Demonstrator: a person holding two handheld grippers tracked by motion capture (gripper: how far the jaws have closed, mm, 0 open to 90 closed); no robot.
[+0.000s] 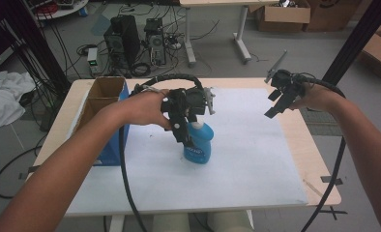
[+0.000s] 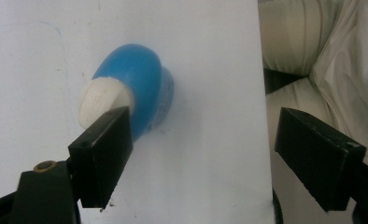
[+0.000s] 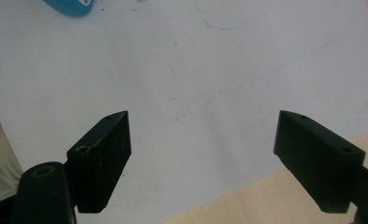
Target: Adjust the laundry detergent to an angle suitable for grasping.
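A blue bottle (image 1: 198, 142) with a white cap stands upright on the white sheet (image 1: 256, 159) near the table's middle. My left gripper (image 1: 183, 130) hangs just above it, pointing down. In the left gripper view its jaws stand wide apart and the bottle (image 2: 135, 88) lies below them, its white cap (image 2: 100, 100) beside the left jaw, with no pad pressing on it. My right gripper (image 1: 275, 104) is held in the air over the table's right edge. Its jaws are wide open over bare sheet (image 3: 229, 79), and the bottle's base (image 3: 70, 7) peeks in at the top left.
An open cardboard box with a blue side (image 1: 104, 121) stands at the table's left edge, beside my left forearm. A thick black cable (image 1: 125, 183) trails off the front. Beyond the table are computer towers (image 1: 125, 38), cables and more boxes (image 1: 285, 14).
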